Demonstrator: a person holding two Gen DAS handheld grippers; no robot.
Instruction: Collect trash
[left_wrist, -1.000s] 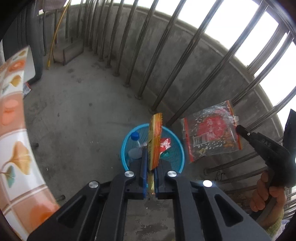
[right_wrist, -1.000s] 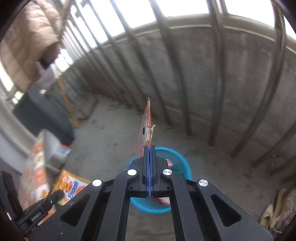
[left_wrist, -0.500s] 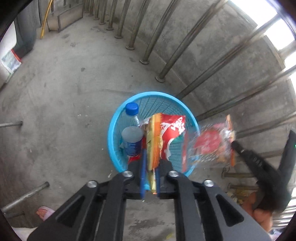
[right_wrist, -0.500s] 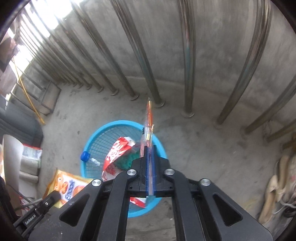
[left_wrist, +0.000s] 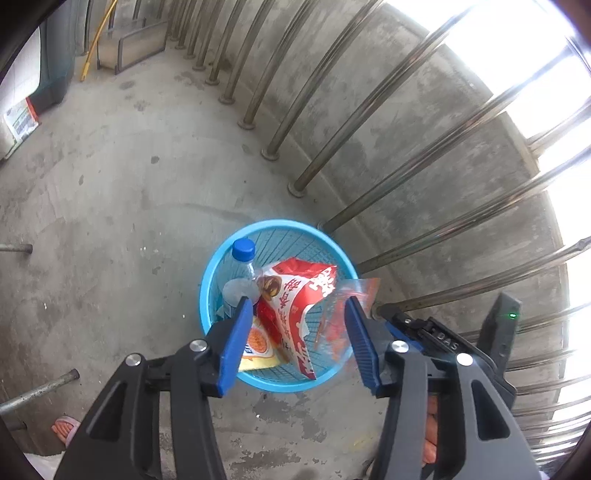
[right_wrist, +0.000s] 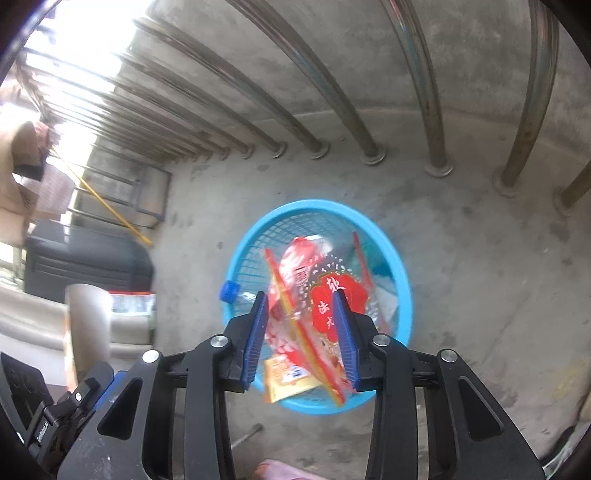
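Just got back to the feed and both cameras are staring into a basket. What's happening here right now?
A person holds a gripper in each hand over the blue basket on a concrete floor by a metal railing. Both grippers' jaws are opening. The left gripper has nothing pressed between its pads, with a yellow-orange packet lying in the basket below. The right gripper is releasing a clear red-printed wrapper, which looks loose and blurred between its pads. A bottle and red snack bag are in the basket.

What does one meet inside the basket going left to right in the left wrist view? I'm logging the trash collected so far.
Blue-capped bottle → red snack bag → clear red-printed wrapper at the right rim of the blue basket.
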